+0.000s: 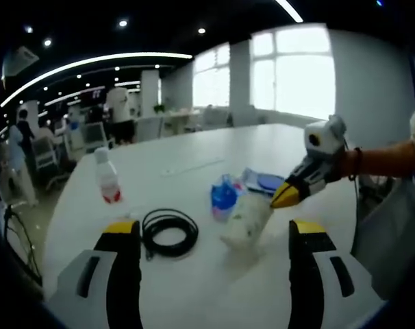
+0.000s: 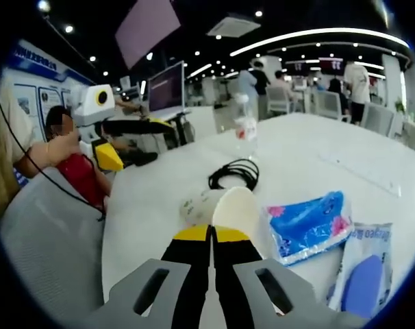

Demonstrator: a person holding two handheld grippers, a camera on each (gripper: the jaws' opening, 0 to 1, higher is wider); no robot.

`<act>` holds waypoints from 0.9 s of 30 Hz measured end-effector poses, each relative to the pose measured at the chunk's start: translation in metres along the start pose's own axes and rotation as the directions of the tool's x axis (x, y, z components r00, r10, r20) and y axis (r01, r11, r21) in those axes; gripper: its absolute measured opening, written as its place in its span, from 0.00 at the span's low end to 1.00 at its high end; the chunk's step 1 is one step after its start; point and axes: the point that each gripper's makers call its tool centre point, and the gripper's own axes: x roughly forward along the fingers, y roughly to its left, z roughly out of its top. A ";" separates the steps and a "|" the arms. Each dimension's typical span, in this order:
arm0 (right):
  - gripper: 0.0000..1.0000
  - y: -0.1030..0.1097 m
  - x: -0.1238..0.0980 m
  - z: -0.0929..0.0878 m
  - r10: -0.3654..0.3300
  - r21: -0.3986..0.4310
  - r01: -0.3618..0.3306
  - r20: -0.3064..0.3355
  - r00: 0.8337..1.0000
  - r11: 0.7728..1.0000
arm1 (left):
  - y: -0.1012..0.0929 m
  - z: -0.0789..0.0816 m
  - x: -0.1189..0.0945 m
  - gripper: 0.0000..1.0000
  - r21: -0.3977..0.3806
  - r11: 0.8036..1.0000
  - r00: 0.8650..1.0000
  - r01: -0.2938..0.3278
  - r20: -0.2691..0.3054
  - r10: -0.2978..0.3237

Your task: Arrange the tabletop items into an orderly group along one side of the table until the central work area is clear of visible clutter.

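- 5 things lie on the white tabletop [image 1: 214, 288]: a paper cup [image 1: 245, 221] on its side, a blue tissue pack [image 1: 223, 195], a clear bag with a blue disc [image 1: 262, 181], a coiled black cable [image 1: 169, 233] and a plastic bottle [image 1: 107, 177] with a red label.
- 2 jaws of the left gripper [image 1: 214, 236] stand spread wide at the bottom of the left gripper view; between them is only bare tabletop, with the cable just beyond the left jaw and the cup just beyond the right jaw.
- In the left gripper view the right gripper [image 1: 287, 197] comes in from the right; its yellow tips are pressed together at the cup, but I cannot tell if they pinch the rim or only touch it.
- In the right gripper view the right gripper [image 2: 211, 234] has its jaws closed tight, the tips right at the mouth of the paper cup [image 2: 218, 205].
- The tissue pack [image 2: 309, 225] lies just beside the cup, and the clear bag [image 2: 365, 271] is near the tabletop edge on the right.
- The cable [image 2: 233, 175] and the upright bottle [image 2: 246, 128] are further away, each apart from the others.
- The far half of the tabletop is open, up to its curved edge.
- The left gripper [image 2: 110, 156] hovers over the left edge of the tabletop.
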 end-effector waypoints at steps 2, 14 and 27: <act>0.01 0.005 -0.001 0.003 0.010 -0.015 -0.010 0.000 1.000 1.000 | -0.003 -0.001 0.001 0.84 0.011 1.000 1.000 0.013 -0.008 -0.013; 0.01 0.031 -0.003 0.016 0.071 -0.088 -0.072 -0.006 0.997 0.994 | -0.022 -0.011 0.010 0.78 0.076 0.993 0.992 0.085 -0.097 -0.077; 0.01 0.058 -0.005 0.027 0.114 -0.187 -0.116 -0.023 0.993 0.976 | -0.042 -0.024 0.017 0.69 0.113 0.975 0.966 0.190 -0.198 -0.165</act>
